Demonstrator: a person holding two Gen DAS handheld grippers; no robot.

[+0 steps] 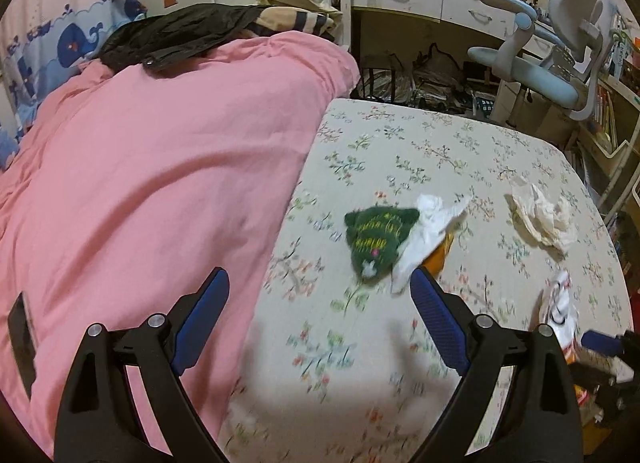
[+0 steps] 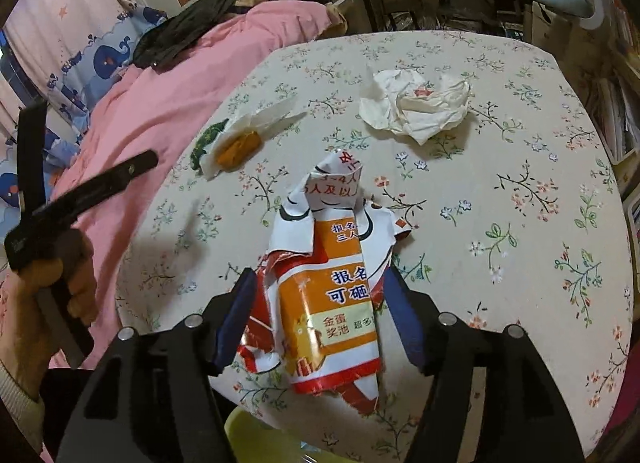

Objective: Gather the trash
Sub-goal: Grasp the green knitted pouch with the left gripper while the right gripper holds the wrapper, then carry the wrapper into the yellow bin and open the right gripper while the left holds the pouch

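The right gripper stands partly open around a crumpled glossy flyer; the pads flank it, and whether they touch it I cannot tell. The flyer lies at the near edge of the bed, over a yellow-green bin rim just below. It looks light, springy and slick; a pinch across its thick folded middle should hold best, since loose flaps would tear or slip.

The left gripper is wide open and empty, aimed at a white tissue wrapped round something orange, touching a green knitted toy. The tissue is soft and weightless; take it by the bunched middle, clear of the toy.

Farther right lies a crumpled paper, well apart from the rest.

The pink quilt crowds the left; the far and right edges drop off. The sheet between is open.
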